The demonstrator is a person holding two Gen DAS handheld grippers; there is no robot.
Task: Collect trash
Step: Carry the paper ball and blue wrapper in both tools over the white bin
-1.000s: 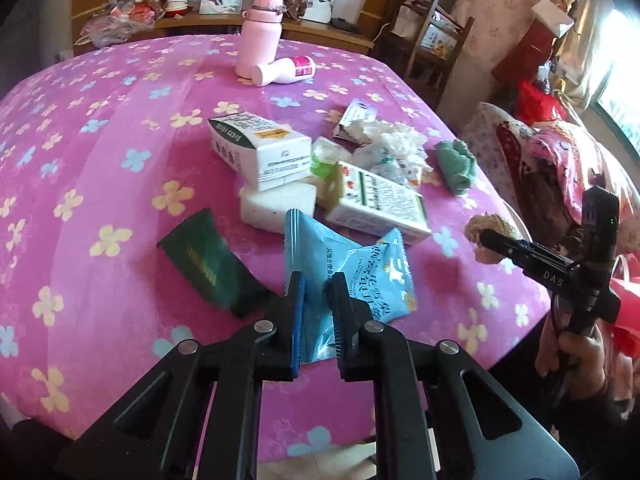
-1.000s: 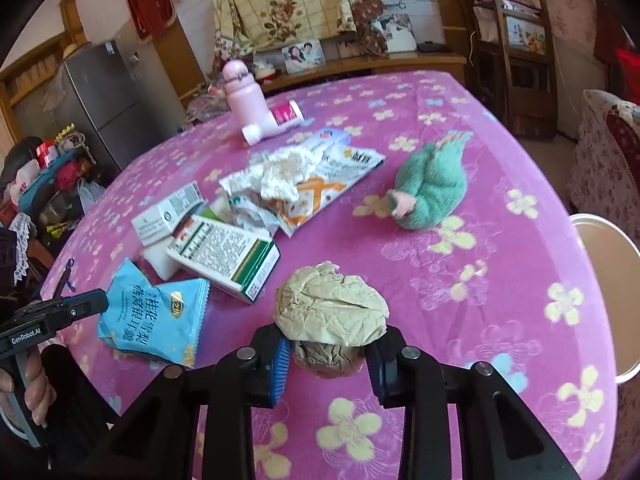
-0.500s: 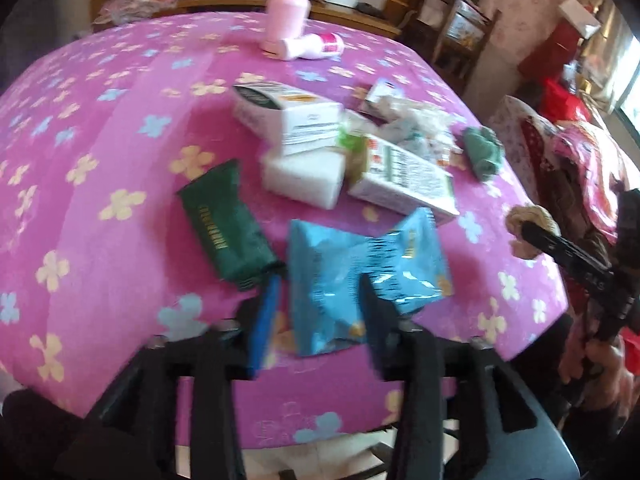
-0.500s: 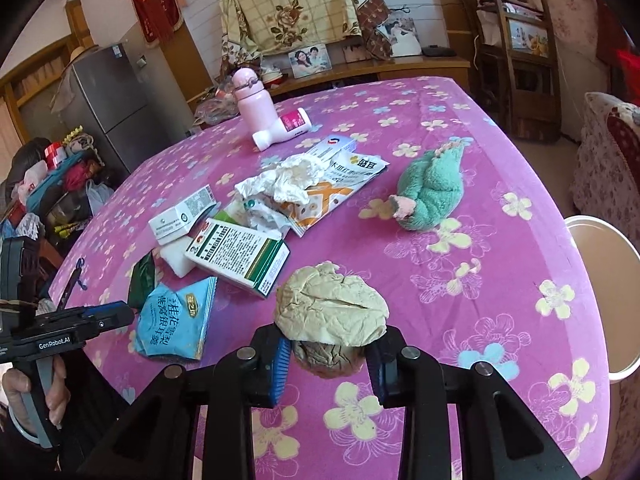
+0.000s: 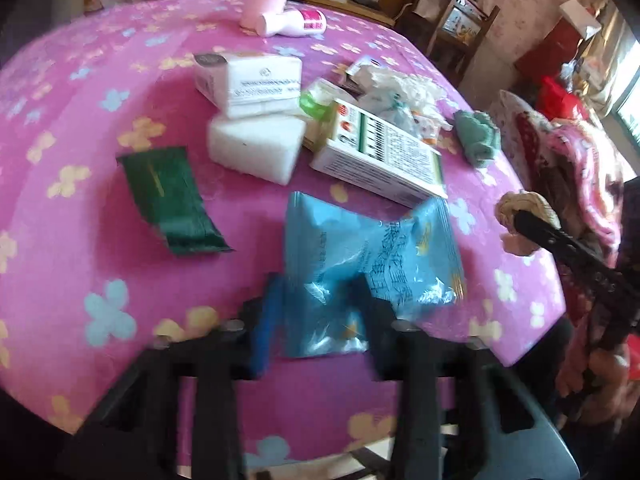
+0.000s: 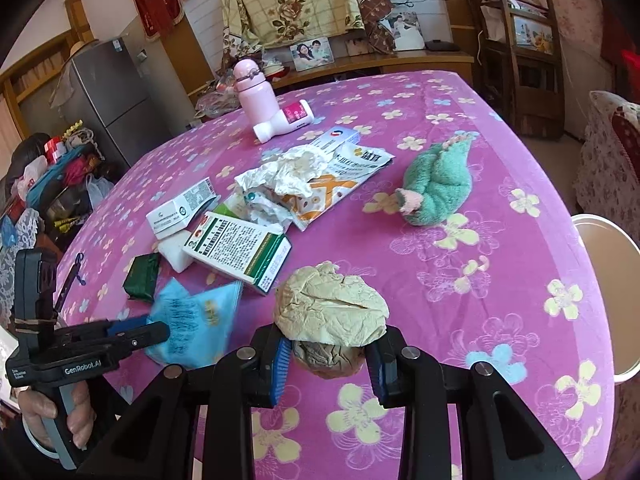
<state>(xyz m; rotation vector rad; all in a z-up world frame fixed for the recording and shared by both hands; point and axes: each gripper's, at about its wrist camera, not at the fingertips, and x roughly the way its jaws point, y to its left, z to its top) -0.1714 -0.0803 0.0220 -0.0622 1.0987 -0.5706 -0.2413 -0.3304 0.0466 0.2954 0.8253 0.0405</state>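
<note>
My left gripper (image 5: 320, 320) is open, its jaws on either side of the near end of a blue snack wrapper (image 5: 360, 256) lying on the pink flowered tablecloth (image 5: 80, 240). The wrapper (image 6: 192, 320) and left gripper (image 6: 140, 330) also show in the right wrist view. My right gripper (image 6: 328, 356) is shut on a crumpled beige paper ball (image 6: 332, 308), held above the table's near edge; the ball (image 5: 524, 216) shows at the right of the left wrist view.
On the table lie a green packet (image 5: 172, 196), a white sponge (image 5: 256, 148), two medicine boxes (image 5: 380, 160) (image 5: 252, 80), crumpled tissue and a torn bag (image 6: 304, 180), a green plush toy (image 6: 436, 184) and a pink bottle (image 6: 256, 92). A white bin (image 6: 608, 296) stands at the right.
My left gripper has opened wide and moved forward around the blue wrapper. The right gripper still holds the paper ball and has drawn back a little.
</note>
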